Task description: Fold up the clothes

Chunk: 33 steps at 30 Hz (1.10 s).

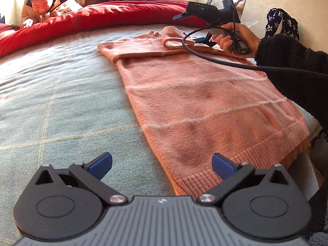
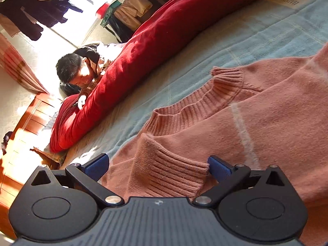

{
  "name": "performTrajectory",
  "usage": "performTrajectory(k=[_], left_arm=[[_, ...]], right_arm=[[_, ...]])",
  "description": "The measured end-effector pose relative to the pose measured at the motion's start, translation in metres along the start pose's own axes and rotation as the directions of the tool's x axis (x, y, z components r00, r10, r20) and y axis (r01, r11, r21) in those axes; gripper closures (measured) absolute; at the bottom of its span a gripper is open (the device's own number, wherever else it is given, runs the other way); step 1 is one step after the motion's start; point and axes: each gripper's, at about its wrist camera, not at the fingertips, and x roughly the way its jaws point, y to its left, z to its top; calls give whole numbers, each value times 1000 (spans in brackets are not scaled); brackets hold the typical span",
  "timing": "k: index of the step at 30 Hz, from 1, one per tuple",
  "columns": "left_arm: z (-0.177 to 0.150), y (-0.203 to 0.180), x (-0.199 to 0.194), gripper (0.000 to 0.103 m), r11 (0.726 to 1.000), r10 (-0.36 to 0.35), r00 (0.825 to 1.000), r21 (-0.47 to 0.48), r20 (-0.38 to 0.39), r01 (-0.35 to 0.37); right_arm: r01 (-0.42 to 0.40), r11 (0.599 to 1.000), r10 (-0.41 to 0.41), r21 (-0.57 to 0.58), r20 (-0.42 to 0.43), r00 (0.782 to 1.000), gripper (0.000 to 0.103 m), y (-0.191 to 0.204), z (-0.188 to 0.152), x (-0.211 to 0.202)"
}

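Sweater (image 1: 205, 106) lies flat; both hand-held grippers open.

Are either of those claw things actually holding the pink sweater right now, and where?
No. The left gripper is open over the hem of the sweater; the right gripper is open around a ribbed cuff, not clamped.

1 pink sweater (image 1: 205, 102) ahead of the left gripper, 1 red duvet (image 1: 102, 14) beyond it, 1 bed (image 1: 51, 102), 1 bystander (image 1: 45, 2).
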Motion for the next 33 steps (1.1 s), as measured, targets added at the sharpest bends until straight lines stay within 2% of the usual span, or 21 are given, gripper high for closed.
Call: performTrajectory(k=[5,7,10,14,16,18,20,22,24,26,29,31,33], left_arm=[[0,-1,0,1,1000,4,1000,-2,-2,-4],[0,-3,1,1,1000,3,1000,2,-2,-3],[-2,-6,1,1,1000,-6,1000,5,-4,6],[-2,-9,2,1,1000,-6,1000,12,-11,6],[-2,-11,3,1,1000,-5,1000,15,-12,5],[-1,-15,3,1,1000,-7,1000,22,-10,7],[1,-18,4,1,1000,-7,1000,27,-9,7],[5,-23,7,1,999,-6,1000,31,-11,7],[10,-29,11,1,999,-7,1000,43,-13,7],[18,-38,14,1,998,-2,1000,62,-6,2],[36,-49,20,1,996,-4,1000,84,10,4],[51,-55,27,1,996,4,1000,93,20,-6],[67,-61,34,1,995,17,999,99,32,-20]], right_arm=[[-133,987,125,-93,-93,988,0,50,-14,28],[-149,979,134,-136,-111,985,0,65,-20,30],[-113,969,92,-220,-101,991,0,79,-24,22],[-45,962,31,-270,-55,998,0,68,-21,-13],[21,956,-24,-293,-9,1000,0,54,-17,-40],[138,933,-127,-331,56,990,0,38,-12,-70],[281,884,-252,-373,125,960,0,14,-9,-98],[414,808,-374,-419,179,910,0,-12,-12,-118],[504,730,-468,-462,199,861,0,-35,-20,-131],[584,639,-555,-501,225,801,0,-58,-28,-143],[637,522,-616,-568,265,742,0,-80,-45,-142],[659,466,-626,-590,306,717,0,-86,-52,-136],[696,408,-642,-591,356,679,0,-91,-54,-131]])
